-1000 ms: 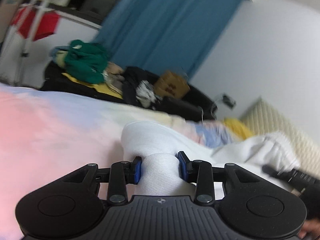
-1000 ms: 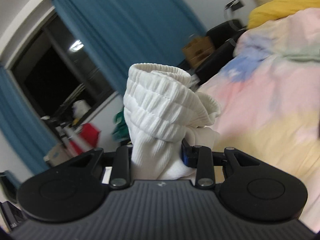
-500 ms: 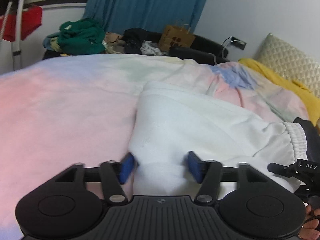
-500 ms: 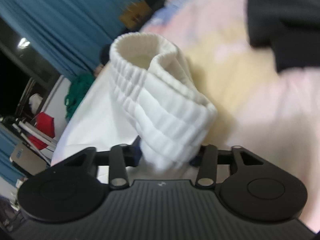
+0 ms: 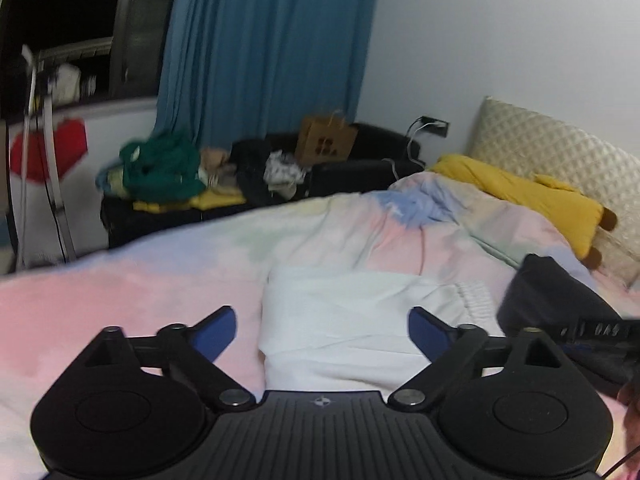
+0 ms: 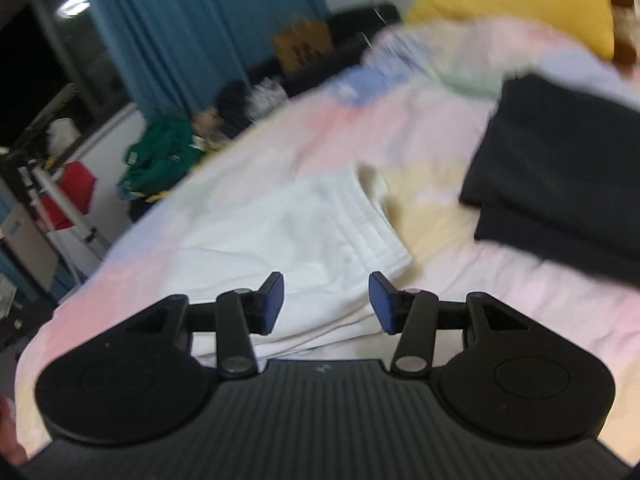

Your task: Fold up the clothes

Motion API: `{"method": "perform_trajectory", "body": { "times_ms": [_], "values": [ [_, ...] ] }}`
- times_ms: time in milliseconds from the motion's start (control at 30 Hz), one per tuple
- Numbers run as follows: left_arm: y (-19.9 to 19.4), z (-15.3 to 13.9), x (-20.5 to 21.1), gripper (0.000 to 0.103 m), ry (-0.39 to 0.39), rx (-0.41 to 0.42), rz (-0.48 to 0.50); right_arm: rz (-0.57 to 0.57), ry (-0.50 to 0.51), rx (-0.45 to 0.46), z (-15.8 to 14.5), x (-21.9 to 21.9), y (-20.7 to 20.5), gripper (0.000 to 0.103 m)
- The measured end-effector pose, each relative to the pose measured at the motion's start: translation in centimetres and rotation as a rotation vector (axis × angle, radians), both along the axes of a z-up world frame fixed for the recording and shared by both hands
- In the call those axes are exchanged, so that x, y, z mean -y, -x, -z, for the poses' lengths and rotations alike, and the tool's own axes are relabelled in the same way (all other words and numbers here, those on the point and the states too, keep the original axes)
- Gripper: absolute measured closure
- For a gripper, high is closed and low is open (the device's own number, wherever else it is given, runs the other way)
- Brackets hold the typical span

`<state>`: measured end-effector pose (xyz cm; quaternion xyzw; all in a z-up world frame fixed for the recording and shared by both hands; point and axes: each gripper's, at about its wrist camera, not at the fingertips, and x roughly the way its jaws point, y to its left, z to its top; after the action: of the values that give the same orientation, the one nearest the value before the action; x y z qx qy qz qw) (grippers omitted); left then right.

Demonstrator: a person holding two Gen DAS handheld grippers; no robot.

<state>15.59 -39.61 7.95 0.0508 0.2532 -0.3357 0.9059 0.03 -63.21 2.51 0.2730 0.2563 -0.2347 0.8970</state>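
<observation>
A white garment (image 5: 340,316) with a ribbed elastic waistband lies folded flat on the pastel bedspread (image 5: 120,292). It also shows in the right wrist view (image 6: 280,232), waistband edge to the right. My left gripper (image 5: 322,330) is open and empty, jaws spread wide just above the garment's near edge. My right gripper (image 6: 326,302) is open and empty, hovering over the garment's near corner. A folded black garment (image 6: 560,184) lies to the right of the white one, also in the left wrist view (image 5: 556,300).
A yellow blanket (image 5: 520,192) and a quilted headboard (image 5: 560,152) are at the right. A dark bench with a green clothes pile (image 5: 160,168) and a paper bag (image 5: 326,140) stands beyond the bed, before a blue curtain (image 5: 260,48).
Both grippers let go of the white garment and opened. The garment dropped flat onto the bed, and both grippers pulled back above it.
</observation>
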Motion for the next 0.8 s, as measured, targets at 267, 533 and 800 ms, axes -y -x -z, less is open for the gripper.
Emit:
{"method": "perform_trajectory", "body": {
  "times_ms": [267,533,800],
  "values": [
    [10.7,-6.0,-6.1,0.000,0.050,0.090,0.006,-0.093,0.159,0.151,-8.3,-6.7,6.3,0.000],
    [19.5,-5.9,-10.2,0.000,0.044,0.157,-0.032,-0.173,0.271,0.202,-7.9,-12.4,9.4,0.000],
    [21.7,-3.2,-11.6,0.000,0.026,0.177,-0.069,-0.158,0.338,0.206,-5.3,-15.5,9.8,0.000]
  ]
}}
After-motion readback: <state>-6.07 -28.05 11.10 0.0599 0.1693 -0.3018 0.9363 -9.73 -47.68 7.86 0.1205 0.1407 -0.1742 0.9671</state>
